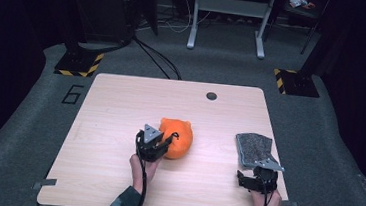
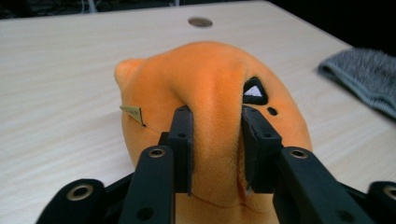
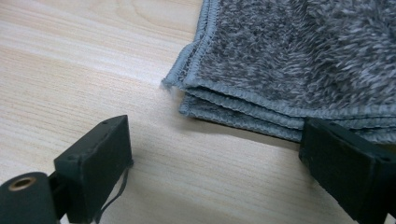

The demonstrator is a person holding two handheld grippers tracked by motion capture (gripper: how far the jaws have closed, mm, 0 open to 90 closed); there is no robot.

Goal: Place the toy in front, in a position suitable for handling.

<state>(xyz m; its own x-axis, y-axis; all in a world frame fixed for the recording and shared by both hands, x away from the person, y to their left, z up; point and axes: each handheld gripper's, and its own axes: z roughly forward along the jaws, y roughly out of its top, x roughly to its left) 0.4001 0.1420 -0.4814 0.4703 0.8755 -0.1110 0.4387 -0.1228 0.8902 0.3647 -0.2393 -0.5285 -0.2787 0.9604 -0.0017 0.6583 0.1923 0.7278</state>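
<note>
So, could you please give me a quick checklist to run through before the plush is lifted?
1. Left gripper pinches a fold of the orange plush toy: ok.
2. Grip deep on the fingers: ok.
3. Plush clear of the folded grey towel: ok.
4. Right gripper open, holding nothing: ok.
5. Right gripper clear of the towel: cannot tell.
6. Bare table around the plush: ok.

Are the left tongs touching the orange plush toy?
Touching. In the left gripper view, the left tongs pinch a fold of the orange plush toy between both pads.
</note>
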